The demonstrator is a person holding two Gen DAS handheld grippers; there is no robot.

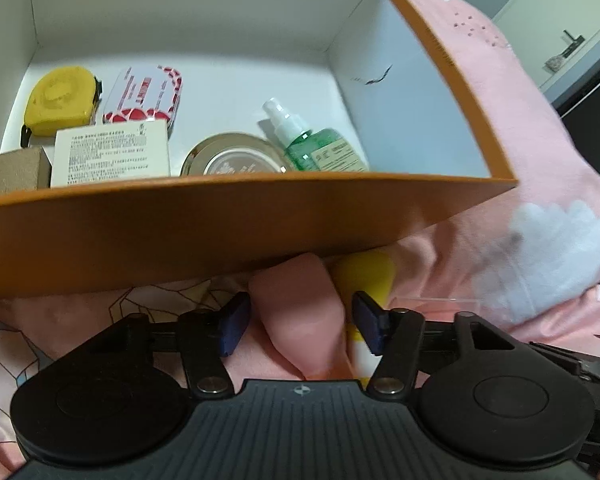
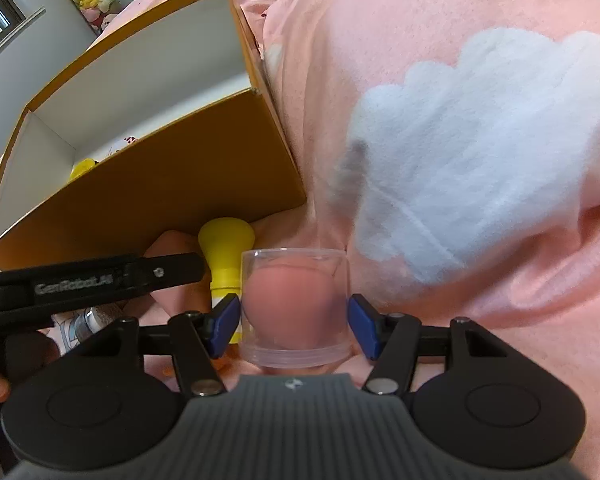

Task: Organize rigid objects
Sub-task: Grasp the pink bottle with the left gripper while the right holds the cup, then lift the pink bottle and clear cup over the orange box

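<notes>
Left wrist view: orange box (image 1: 220, 232) containing tape measure (image 1: 60, 100), tin (image 1: 144, 96), carton (image 1: 112, 152), jar (image 1: 236, 156), spray bottle (image 1: 312, 140); left gripper (image 1: 296, 320) released. Right gripper (image 2: 294, 320) grasps a clear cup (image 2: 294, 304); beside the box, a yellow bottle (image 2: 224, 248) is partly hidden.

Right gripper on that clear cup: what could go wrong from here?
The right gripper brackets the clear cup; the pads look barely touching, so the smooth wall may slip. The yellow bottle lies right beside it and could get knocked. The left gripper hangs open nearby, risking a collision.
</notes>
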